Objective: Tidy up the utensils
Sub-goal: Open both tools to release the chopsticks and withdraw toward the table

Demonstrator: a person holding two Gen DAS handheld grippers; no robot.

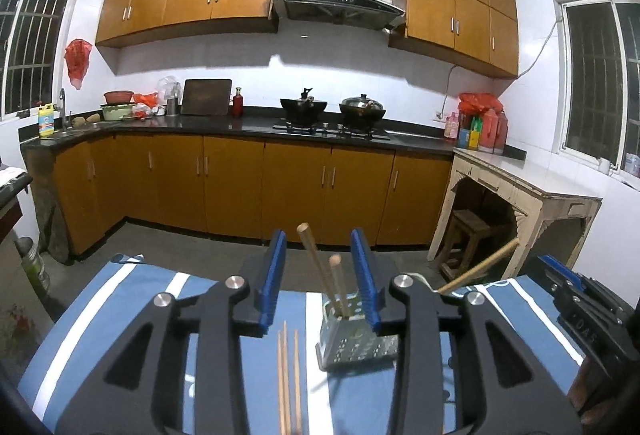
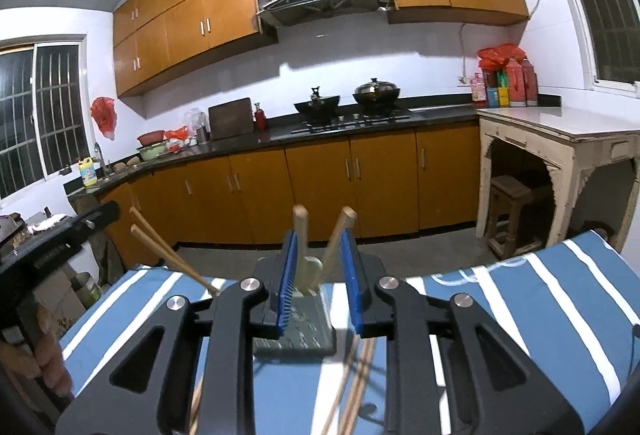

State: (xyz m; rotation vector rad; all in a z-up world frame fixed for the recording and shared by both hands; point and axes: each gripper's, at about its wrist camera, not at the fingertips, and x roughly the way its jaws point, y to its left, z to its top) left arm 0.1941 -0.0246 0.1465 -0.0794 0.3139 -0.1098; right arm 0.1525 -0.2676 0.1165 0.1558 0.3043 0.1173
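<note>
Nearest to me is my left hand-held gripper [image 1: 320,279], its black frame filling the lower view and its blue pads standing apart with nothing pressed between them. My right hand-held gripper [image 2: 318,285] is likewise parted and grips nothing; the wooden handles I see between its pads stand beyond them in the holder.

Under both lies the counter [image 1: 120,299] with its blue-and-white striped cloth, the biggest thing in my working space. Its far edge drops off to the kitchen floor just behind the utensil holder [image 1: 356,345], a perforated metal box standing upright near that edge. A shove forward would, I judge, tip or slide it off. The cloth could also drag with it.

The two chopsticks [image 1: 324,269] in the holder lean out at an angle, and a third wooden handle [image 1: 478,267] slants to the right behind my frame. Their tops stick up level with my pads, so a careless sweep could catch one and lever the light holder over.

Loose chopsticks [image 1: 286,375] lie flat on the cloth, just in front of the holder and between my pads in the left view. They are thin and round, so I expect them to roll or slip when pinched.

Open room is best to the left of the holder; on the right my two tools sit close together and might knock.
</note>
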